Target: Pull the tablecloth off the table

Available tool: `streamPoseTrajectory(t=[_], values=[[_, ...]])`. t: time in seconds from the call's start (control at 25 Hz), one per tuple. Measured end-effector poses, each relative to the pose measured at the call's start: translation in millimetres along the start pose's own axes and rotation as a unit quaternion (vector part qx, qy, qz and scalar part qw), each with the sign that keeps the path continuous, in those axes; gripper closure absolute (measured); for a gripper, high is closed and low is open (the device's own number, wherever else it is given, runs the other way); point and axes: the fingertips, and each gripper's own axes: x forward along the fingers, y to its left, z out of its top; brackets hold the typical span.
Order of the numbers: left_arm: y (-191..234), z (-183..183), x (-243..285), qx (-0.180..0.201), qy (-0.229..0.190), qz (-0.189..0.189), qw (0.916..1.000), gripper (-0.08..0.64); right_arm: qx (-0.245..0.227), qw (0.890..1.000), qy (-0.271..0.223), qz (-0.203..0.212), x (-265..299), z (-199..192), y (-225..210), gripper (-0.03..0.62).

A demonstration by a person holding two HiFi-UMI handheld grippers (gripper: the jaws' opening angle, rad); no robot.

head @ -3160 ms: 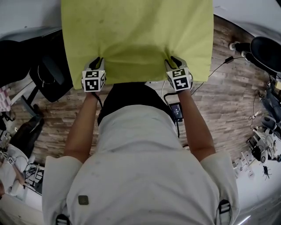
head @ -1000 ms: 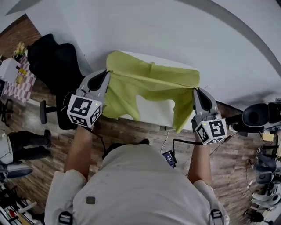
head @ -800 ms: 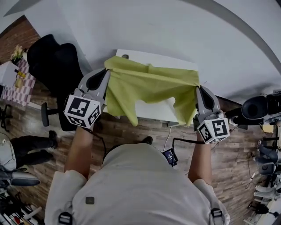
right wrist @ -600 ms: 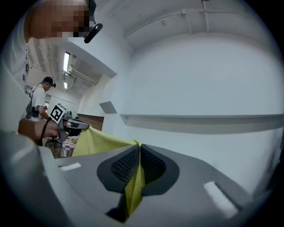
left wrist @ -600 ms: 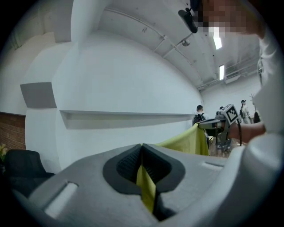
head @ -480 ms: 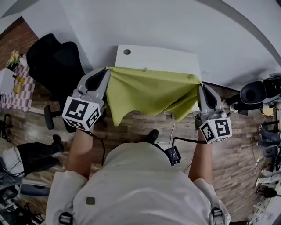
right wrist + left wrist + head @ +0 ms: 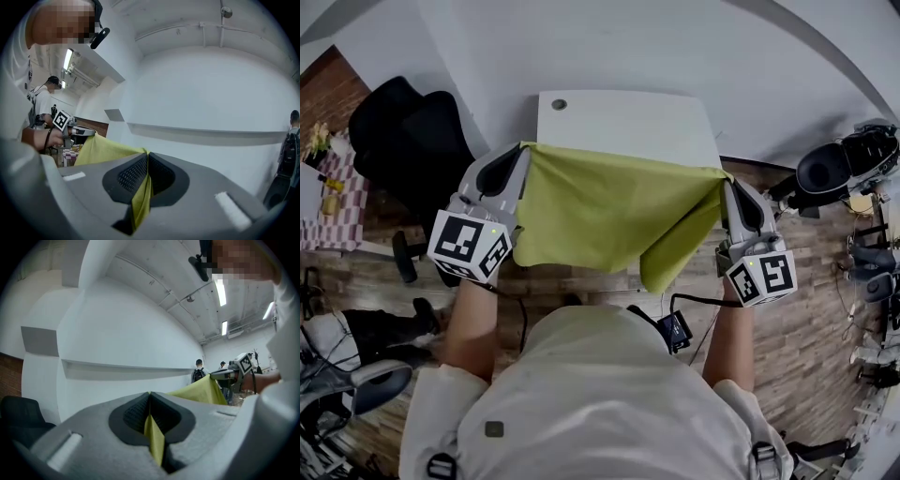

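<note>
One yellow-green tablecloth [image 7: 605, 211] hangs stretched at the near edge of the single white surface [image 7: 628, 117]. The left hand-held gripper [image 7: 521, 152] and the right hand-held gripper [image 7: 727, 186] each pinch one upper corner.

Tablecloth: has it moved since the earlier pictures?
Yes. The tablecloth has slid toward the person, off the table, whose top it covered earlier and which now shows bare.
</note>
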Motion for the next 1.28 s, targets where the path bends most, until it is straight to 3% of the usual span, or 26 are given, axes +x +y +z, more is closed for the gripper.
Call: streamPoseTrajectory(t=[0.28, 0.88, 1.28], values=[[-41.2, 11.6, -11.5, 0.001, -0.004, 0.005, 1.0000, 0.557, -0.002, 1.000, -0.008, 0.005, -41.2, 4.2, -8.8, 0.575], [-235.5, 16.5, -37.4, 0.005, 0.002, 0.023, 0.9997, 0.557, 0.013, 0.999, -0.017, 0.026, -212.2, -22.9, -76.6, 0.575], [-272.1, -6.1, -92.2, 0.005, 0.040, 0.045, 0.9982, 0.557, 0.034, 0.997, -0.014, 0.070, -242.5, -41.8, -49.1, 0.575]])
